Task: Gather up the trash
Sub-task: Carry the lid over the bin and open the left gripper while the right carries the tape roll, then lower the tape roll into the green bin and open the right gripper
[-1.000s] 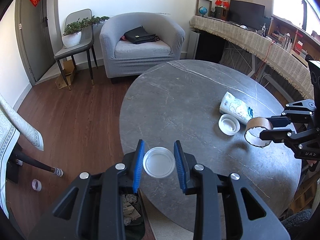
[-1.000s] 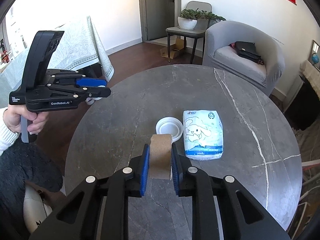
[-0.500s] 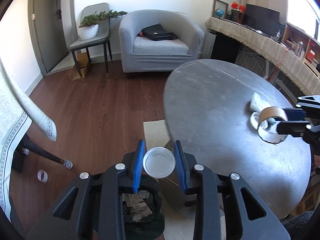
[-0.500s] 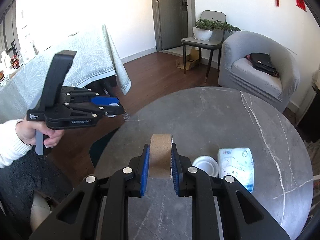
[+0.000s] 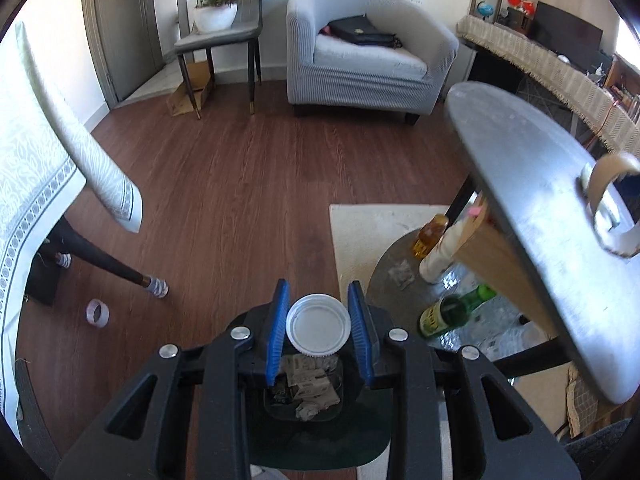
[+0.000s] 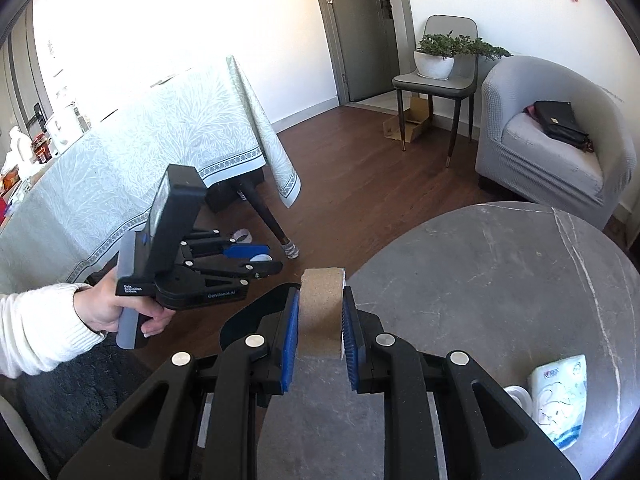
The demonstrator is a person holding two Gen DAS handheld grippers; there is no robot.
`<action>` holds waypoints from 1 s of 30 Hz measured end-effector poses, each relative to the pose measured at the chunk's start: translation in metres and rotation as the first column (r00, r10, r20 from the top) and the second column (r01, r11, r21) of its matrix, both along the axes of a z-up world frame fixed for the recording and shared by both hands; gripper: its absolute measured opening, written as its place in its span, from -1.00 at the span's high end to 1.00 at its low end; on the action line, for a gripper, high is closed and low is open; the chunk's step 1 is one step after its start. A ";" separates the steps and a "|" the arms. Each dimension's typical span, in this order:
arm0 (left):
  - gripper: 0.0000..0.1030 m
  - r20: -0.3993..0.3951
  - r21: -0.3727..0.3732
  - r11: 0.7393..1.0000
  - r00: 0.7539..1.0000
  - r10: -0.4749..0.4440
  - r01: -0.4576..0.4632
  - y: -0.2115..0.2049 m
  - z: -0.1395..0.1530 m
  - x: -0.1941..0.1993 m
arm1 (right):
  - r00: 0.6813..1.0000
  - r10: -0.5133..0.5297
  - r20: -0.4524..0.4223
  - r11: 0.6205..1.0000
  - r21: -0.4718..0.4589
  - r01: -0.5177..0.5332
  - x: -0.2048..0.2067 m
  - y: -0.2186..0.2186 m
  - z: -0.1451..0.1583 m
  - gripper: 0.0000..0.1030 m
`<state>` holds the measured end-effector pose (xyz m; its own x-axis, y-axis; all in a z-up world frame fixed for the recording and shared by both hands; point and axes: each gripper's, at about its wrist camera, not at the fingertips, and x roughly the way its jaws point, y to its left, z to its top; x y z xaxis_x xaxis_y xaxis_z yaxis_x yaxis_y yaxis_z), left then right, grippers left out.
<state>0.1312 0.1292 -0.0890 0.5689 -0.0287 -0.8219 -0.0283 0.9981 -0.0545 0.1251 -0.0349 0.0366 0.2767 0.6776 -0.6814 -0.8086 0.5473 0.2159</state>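
My left gripper has its jaws pinching a round white plastic lid above the dark trash bin; my right gripper has its jaws clamping a brown cardboard tape core beside that bin, over the tabletop edge.

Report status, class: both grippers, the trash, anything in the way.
Left gripper shut on round white plastic lid, above dark trash bin. Right gripper shut on brown cardboard tape core at grey marble table edge. Nothing blocks the drop.
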 end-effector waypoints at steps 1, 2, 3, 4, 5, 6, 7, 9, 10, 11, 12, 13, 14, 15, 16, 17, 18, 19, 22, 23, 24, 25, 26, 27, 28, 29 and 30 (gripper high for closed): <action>0.37 -0.013 0.001 1.000 1.000 -0.001 0.001 0.002 -0.005 0.000 | 1.000 0.005 -0.003 1.000 0.002 -0.005 0.000 0.005 0.000 0.61; 0.37 -0.029 0.007 1.000 1.000 -0.003 0.003 0.004 -0.010 0.000 | 1.000 0.009 -0.006 1.000 0.004 -0.009 0.000 0.010 0.000 0.61; 0.37 -0.042 0.015 1.000 0.999 -0.004 0.005 0.006 -0.015 -0.001 | 1.000 0.016 -0.006 1.000 0.003 -0.016 0.000 0.015 0.000 0.61; 0.37 -0.062 0.020 1.000 0.998 -0.006 0.007 0.009 -0.022 -0.002 | 1.000 0.021 -0.005 1.000 0.000 -0.021 -0.001 0.021 0.000 0.61; 0.37 -0.075 0.021 1.000 0.997 -0.005 0.007 0.012 -0.027 -0.003 | 1.000 0.024 -0.005 1.000 -0.002 -0.024 -0.001 0.025 -0.001 0.61; 0.37 -0.093 0.020 1.000 0.996 -0.002 0.004 0.016 -0.034 -0.005 | 1.000 0.027 -0.005 1.000 -0.003 -0.027 -0.002 0.028 -0.002 0.61; 0.37 -0.107 0.016 1.000 0.994 0.000 0.002 0.019 -0.039 -0.005 | 1.000 0.031 -0.007 1.000 -0.003 -0.031 -0.001 0.033 -0.002 0.61; 0.37 -0.155 0.003 1.000 0.988 0.004 -0.004 0.026 -0.053 -0.008 | 0.999 0.037 -0.009 0.999 -0.013 -0.037 -0.002 0.042 -0.004 0.61; 0.37 -0.175 0.000 1.000 0.985 0.002 -0.002 0.027 -0.059 -0.009 | 0.999 0.038 -0.012 0.999 -0.016 -0.038 -0.001 0.046 -0.005 0.61; 0.37 -0.192 0.000 1.000 0.981 0.000 0.000 0.028 -0.064 -0.010 | 0.999 0.040 -0.015 0.999 -0.022 -0.041 -0.001 0.051 -0.006 0.61; 0.37 -0.217 0.004 1.000 0.976 -0.004 0.005 0.029 -0.070 -0.012 | 0.999 0.042 -0.014 0.999 -0.030 -0.043 -0.001 0.056 -0.007 0.61; 0.37 -0.234 0.004 1.000 0.972 -0.008 0.009 0.029 -0.075 -0.013 | 0.999 0.044 -0.015 0.998 -0.033 -0.044 0.000 0.060 -0.008 0.61; 0.37 -0.261 0.001 1.000 0.965 -0.017 0.018 0.029 -0.083 -0.015 | 0.999 0.048 -0.020 0.998 -0.030 -0.049 0.000 0.065 -0.009 0.61; 0.37 -0.281 -0.001 1.000 0.959 -0.025 0.025 0.030 -0.090 -0.015 | 0.998 0.051 -0.025 0.998 -0.027 -0.051 0.001 0.067 -0.011 0.61; 0.37 -0.294 0.000 0.999 0.955 -0.030 0.032 0.031 -0.094 -0.015 | 0.998 0.051 -0.029 0.998 -0.032 -0.052 0.001 0.072 -0.012 0.61; 0.37 -0.312 0.005 0.999 0.949 -0.037 0.041 0.031 -0.101 -0.017 | 0.998 0.052 -0.032 0.998 -0.037 -0.053 0.002 0.076 -0.014 0.61; 0.37 -0.325 0.011 0.999 0.945 -0.041 0.047 0.032 -0.106 -0.018 | 0.998 0.052 -0.039 0.998 -0.041 -0.054 0.002 0.081 -0.016 0.61; 0.37 -0.341 0.026 0.998 0.939 -0.044 0.056 0.032 -0.112 -0.020 | 0.998 0.051 -0.044 0.998 -0.046 -0.053 0.003 0.085 -0.018 0.61; 0.37 -0.377 0.035 0.997 0.925 -0.045 0.063 0.036 -0.125 -0.025 | 0.998 0.035 -0.043 0.998 -0.059 -0.038 0.004 0.099 -0.022 0.61; 0.37 -0.388 0.025 0.998 0.920 -0.047 0.062 0.038 -0.128 -0.026 | 0.998 0.027 -0.049 0.998 -0.057 -0.029 0.004 0.104 -0.022 0.61; 0.36 -0.401 0.016 0.998 0.915 -0.053 0.065 0.040 -0.131 -0.028 | 0.999 0.019 -0.050 0.998 -0.061 -0.022 0.004 0.108 -0.022 0.61; 0.27 -0.407 0.015 0.997 0.912 -0.057 0.070 0.041 -0.133 -0.028 | 0.999 0.012 -0.051 0.998 -0.068 -0.015 0.004 0.113 -0.023 0.61; 0.24 -0.409 0.021 0.997 0.911 -0.058 0.073 0.041 -0.133 -0.030 | 0.998 0.004 -0.058 0.997 -0.074 -0.009 0.004 0.117 -0.025 0.61; 0.23 -0.405 0.029 0.997 0.913 -0.058 0.076 0.041 -0.131 -0.030 | 0.998 -0.003 -0.065 0.997 -0.078 -0.002 0.005 0.120 -0.027 0.61; 0.24 -0.396 0.043 0.996 0.916 -0.055 0.079 0.042 -0.129 -0.031 | 0.997 -0.013 -0.071 0.996 -0.084 0.007 0.006 0.124 -0.029 0.61; 0.24 -0.389 0.049 0.996 0.920 -0.052 0.076 0.044 -0.126 -0.031 | 0.997 -0.025 -0.075 0.995 -0.093 0.018 0.007 0.127 -0.032 0.61; 0.23 -0.383 0.046 0.996 0.923 -0.048 0.071 0.046 -0.123 -0.030 | 0.996 -0.042 -0.074 0.994 -0.105 0.034 0.008 0.131 -0.036 0.61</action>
